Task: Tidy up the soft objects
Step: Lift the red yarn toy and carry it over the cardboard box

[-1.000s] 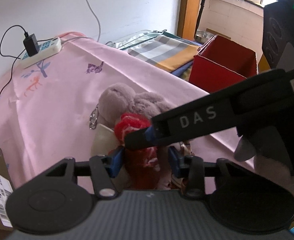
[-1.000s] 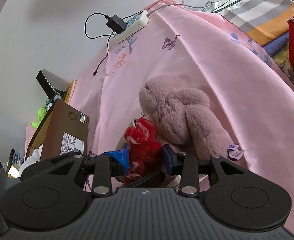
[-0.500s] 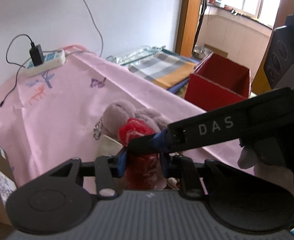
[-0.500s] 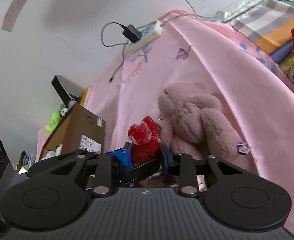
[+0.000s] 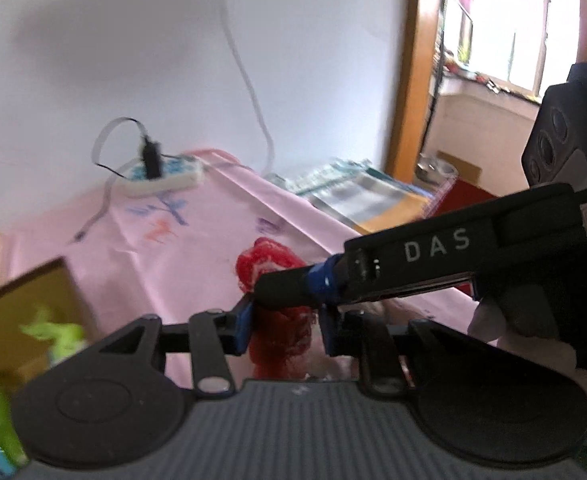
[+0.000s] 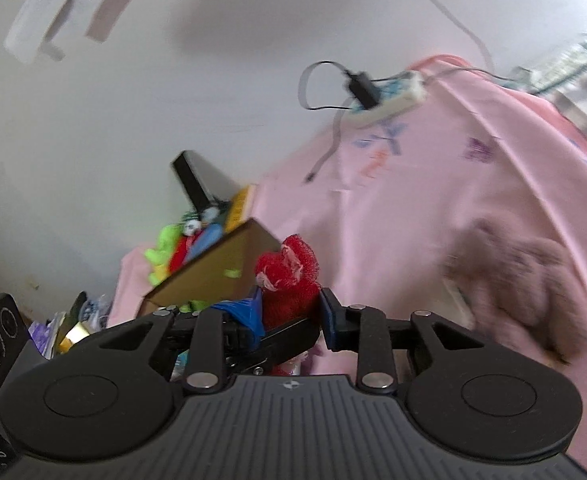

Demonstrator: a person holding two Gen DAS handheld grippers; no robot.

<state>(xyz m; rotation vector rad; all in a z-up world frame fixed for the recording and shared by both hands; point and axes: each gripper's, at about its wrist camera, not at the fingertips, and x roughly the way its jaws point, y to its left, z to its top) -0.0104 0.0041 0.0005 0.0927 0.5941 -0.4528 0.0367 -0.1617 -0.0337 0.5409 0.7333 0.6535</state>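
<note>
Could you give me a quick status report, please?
Both hand-held grippers, left and right, shut on fuzzy red soft toy. Toy lifted above pink cloth. Brown cardboard box close ahead.

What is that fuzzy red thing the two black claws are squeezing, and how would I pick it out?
Start at the pink cloth spread under the white wall. Above its near edge, the right gripper and left gripper both pinch a small red plush toy. It is bright red with pale flecks, unlike the larger mauve plush rabbit on the cloth.

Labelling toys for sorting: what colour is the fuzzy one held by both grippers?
Red with pale patches; the fuzzy toy shows best in the right wrist view.
</note>
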